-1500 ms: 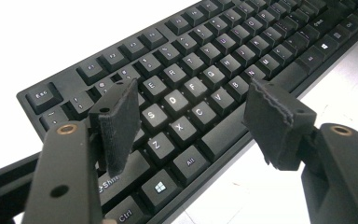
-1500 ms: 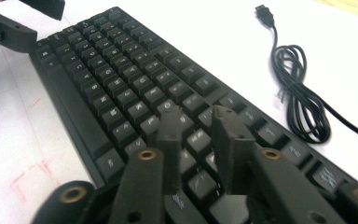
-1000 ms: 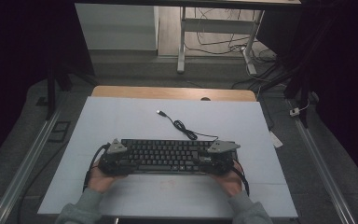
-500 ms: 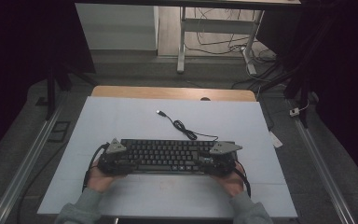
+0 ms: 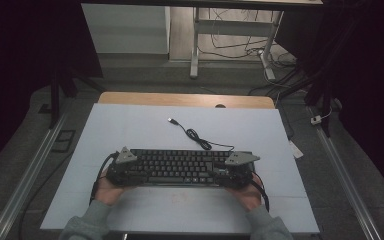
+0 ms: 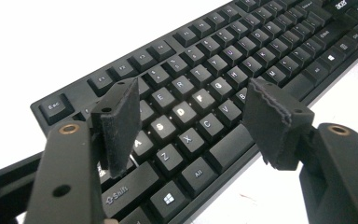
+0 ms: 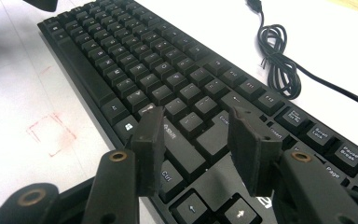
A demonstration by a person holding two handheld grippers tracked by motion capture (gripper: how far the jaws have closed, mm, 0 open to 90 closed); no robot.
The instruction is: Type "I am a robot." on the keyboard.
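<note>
Two grippers sat over the keyboard (image 5: 177,167), which lay flat on the white table (image 5: 130,125) w/ its cable (image 5: 195,135) trailing behind. Looked rigid, light, plastic; keycaps prob. slippery, so best gripped at the end edges. Left gripper (image 6: 191,121) had just been closing slightly, jaws wide, nothing between. Right gripper (image 7: 193,149) was part open above the right-hand keys, empty.

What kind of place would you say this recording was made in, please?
Probably a lab or office set up for recording: a black keyboard on a pale table sheet, metal rails beside the table, and desk legs with loose cables behind.
</note>
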